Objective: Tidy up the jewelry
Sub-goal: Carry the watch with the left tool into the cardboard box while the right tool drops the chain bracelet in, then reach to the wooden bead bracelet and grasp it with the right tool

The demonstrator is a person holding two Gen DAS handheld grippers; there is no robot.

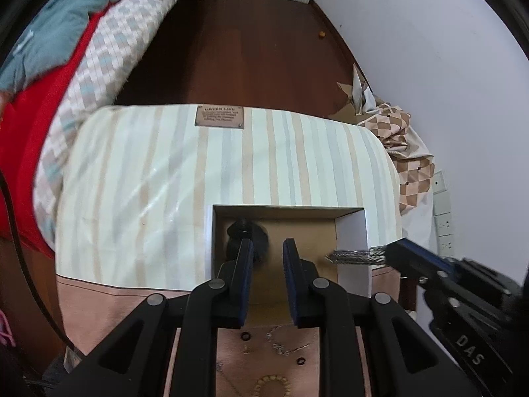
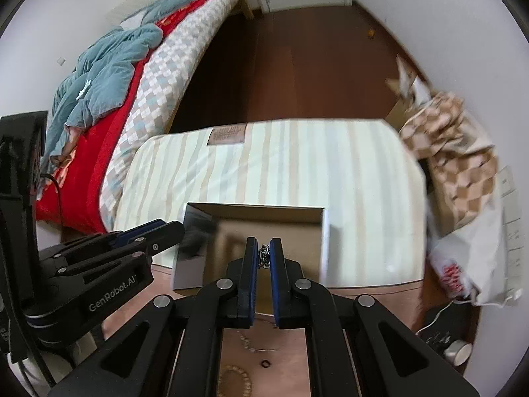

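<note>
An open cardboard box (image 1: 351, 231) (image 2: 324, 231) stands on a striped cushion (image 1: 165, 172). My right gripper (image 2: 263, 255) is shut on a silver chain (image 2: 263, 258), over the box. In the left wrist view it comes in from the right (image 1: 391, 251), and the silver chain (image 1: 347, 254) sticks out of its tip. My left gripper (image 1: 267, 251) (image 2: 173, 228) hangs over the box's left part, its jaws a little apart with nothing between them. A black fuzzy item (image 1: 246, 230) lies in the box behind its left finger. A bead bracelet (image 1: 271, 383), a thin chain (image 1: 281, 344) and small dark rings (image 1: 300, 360) lie on the pink surface below.
A bed (image 2: 99, 152) with a red cover, a checked quilt and a teal blanket runs along the left. Dark wooden floor (image 1: 248, 49) lies beyond the cushion. A checked cloth bundle (image 2: 463, 152) and wall sockets (image 1: 443, 205) are at the right by the white wall.
</note>
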